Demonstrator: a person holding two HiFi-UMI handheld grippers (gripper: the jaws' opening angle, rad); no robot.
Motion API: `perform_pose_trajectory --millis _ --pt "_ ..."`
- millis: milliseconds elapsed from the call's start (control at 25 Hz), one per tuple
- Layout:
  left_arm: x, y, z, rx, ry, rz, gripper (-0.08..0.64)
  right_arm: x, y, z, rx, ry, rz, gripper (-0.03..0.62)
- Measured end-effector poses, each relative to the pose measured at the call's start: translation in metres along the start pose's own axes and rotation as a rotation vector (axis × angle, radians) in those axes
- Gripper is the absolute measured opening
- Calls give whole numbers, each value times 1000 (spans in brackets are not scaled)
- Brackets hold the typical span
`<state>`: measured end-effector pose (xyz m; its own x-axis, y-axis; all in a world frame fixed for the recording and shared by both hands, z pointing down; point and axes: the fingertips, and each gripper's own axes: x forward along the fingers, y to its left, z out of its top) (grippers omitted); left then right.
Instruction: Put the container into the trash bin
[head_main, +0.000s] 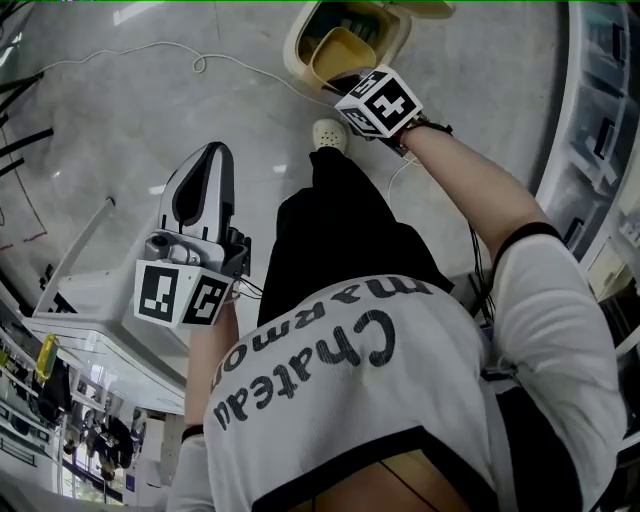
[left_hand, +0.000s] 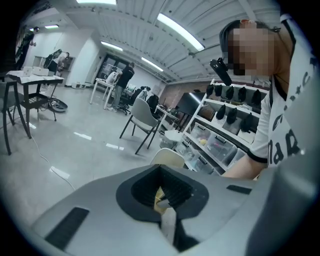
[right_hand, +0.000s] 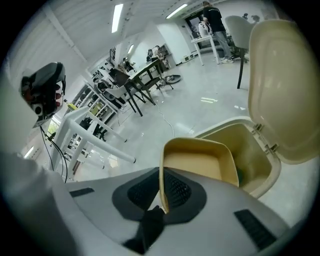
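Head view, right tongs (head_main: 352, 82): clenched on the yellow container (head_main: 340, 52), with the arm stretched out so the container hangs over the mouth of the open trash bin (head_main: 292, 45) on the floor.
Head view, left tongs (head_main: 205, 165): parked beside the person's leg, well apart from the bin, apparently out of the way.
Left gripper view: pads pressed together; a pale sliver sits in the gap, can't tell what it is; nothing clearly gripped.
Right gripper view: pads pinch one side wall of the container, which is tilted toward the bin opening; lid (right_hand: 285, 90) is flipped up, so the way in is free.
Step, judged: the drop is next, the container isn't inside yet.
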<state>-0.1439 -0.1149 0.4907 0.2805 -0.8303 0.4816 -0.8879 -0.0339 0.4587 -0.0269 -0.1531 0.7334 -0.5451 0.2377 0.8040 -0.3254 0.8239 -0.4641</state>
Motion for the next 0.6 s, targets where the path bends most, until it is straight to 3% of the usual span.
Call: perform_pose_trajectory --millis 600 --pt "13 37 -25 -103 41 51 23 52 -75 -5 143 63 -92 35"
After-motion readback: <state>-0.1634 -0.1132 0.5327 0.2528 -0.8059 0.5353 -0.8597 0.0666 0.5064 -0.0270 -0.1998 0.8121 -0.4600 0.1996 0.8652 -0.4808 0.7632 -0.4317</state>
